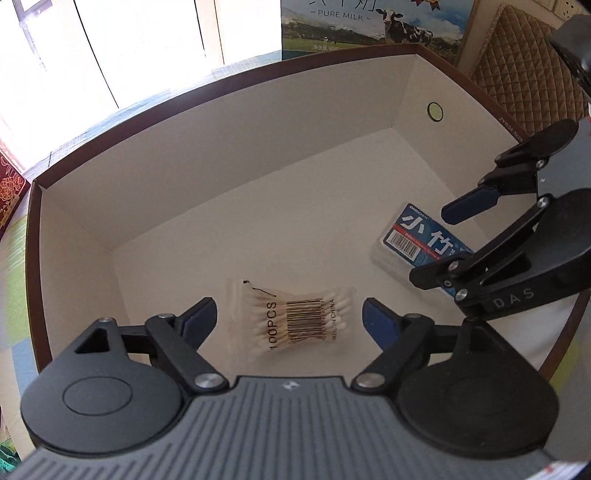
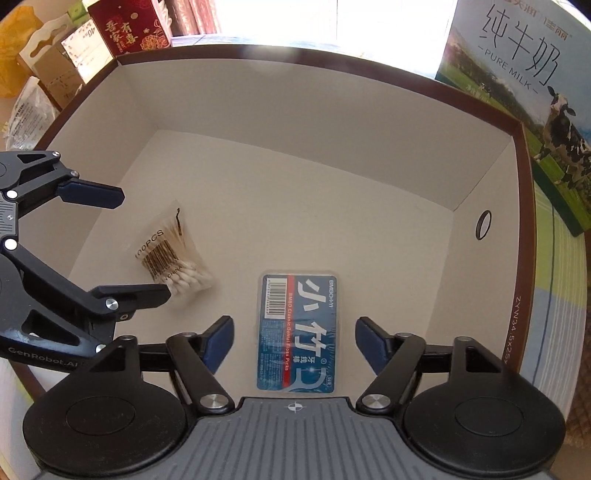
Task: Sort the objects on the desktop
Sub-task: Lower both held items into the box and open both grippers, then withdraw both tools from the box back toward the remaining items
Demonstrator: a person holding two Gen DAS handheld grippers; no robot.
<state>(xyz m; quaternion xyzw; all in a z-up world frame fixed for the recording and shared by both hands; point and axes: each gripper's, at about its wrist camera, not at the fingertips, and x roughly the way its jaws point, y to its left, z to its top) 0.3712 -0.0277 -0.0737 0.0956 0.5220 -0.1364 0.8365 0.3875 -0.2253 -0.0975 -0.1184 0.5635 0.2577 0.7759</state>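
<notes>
A clear bag of cotton swabs lies on the floor of a white-lined cardboard box. My left gripper hangs over it, jaws open, blue pads apart from the bag on both sides. A blue box of dental floss picks lies flat further right in the same cardboard box. My right gripper stands open above it, pads clear of its edges. Each gripper shows in the other's view: the right gripper at the right, the left gripper at the left beside the swab bag.
The box has brown rims and tall white walls on all sides. A pure milk carton stands behind it. Red and brown packages crowd the far left. A quilted tan cushion lies to the right.
</notes>
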